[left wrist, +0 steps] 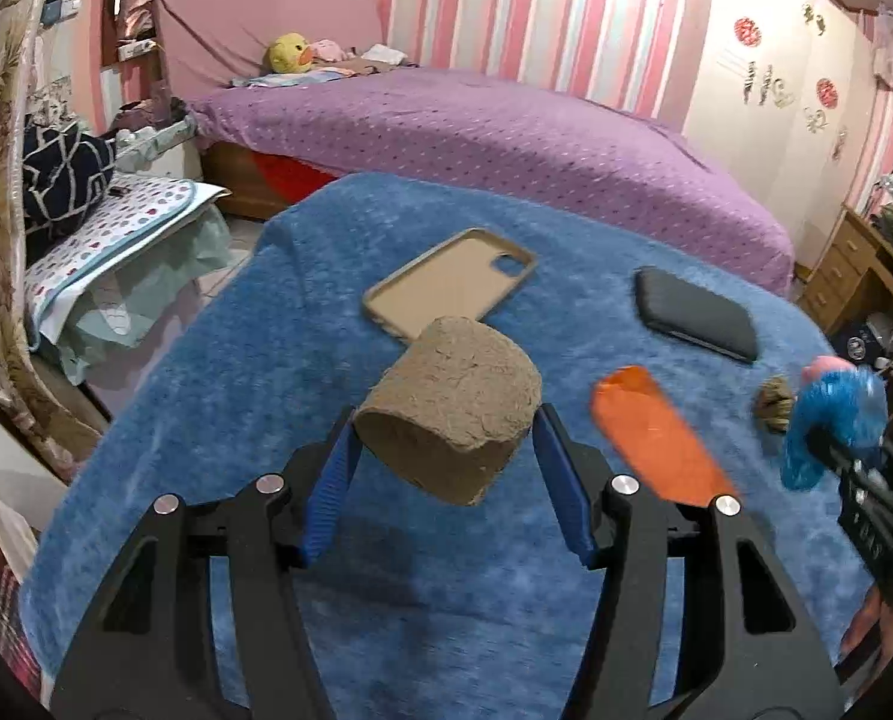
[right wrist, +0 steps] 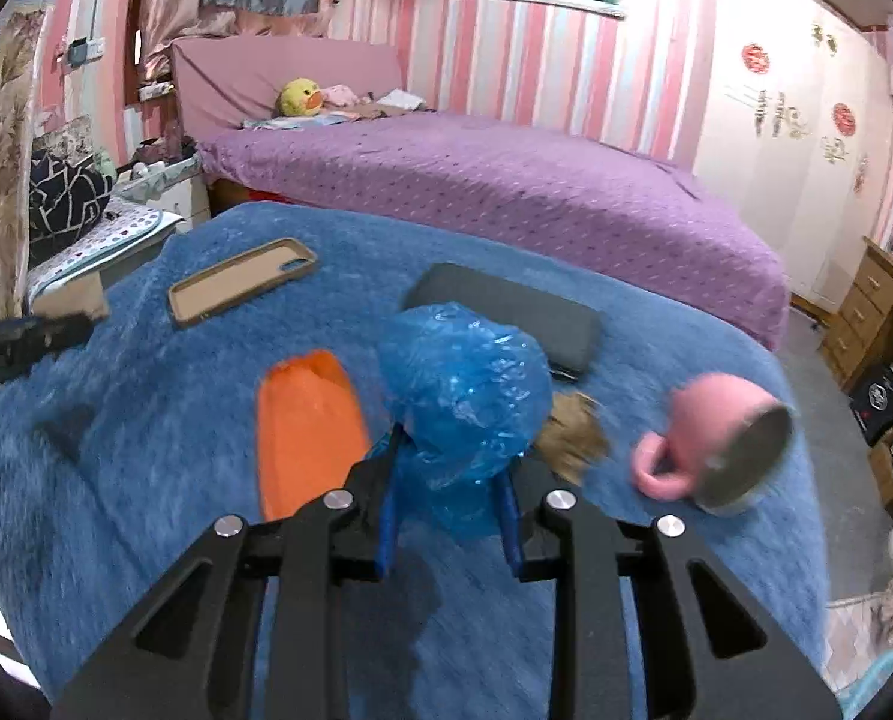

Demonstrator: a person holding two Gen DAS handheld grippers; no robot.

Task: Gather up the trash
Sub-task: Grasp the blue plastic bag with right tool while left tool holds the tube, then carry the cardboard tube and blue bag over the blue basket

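My left gripper is shut on a brown paper-pulp cup, which it holds above the blue blanket. In the right wrist view, my right gripper is shut on a crumpled blue plastic bag, also lifted off the blanket. The left wrist view shows that bag at its right edge. A small brown paper wad lies on the blanket just right of the bag. Left of the bag lies a flat orange piece.
A tan phone case and a black phone-like slab lie further back on the blanket. A pink mug lies tipped on its side at the right. A purple bed is behind, wooden drawers at the right.
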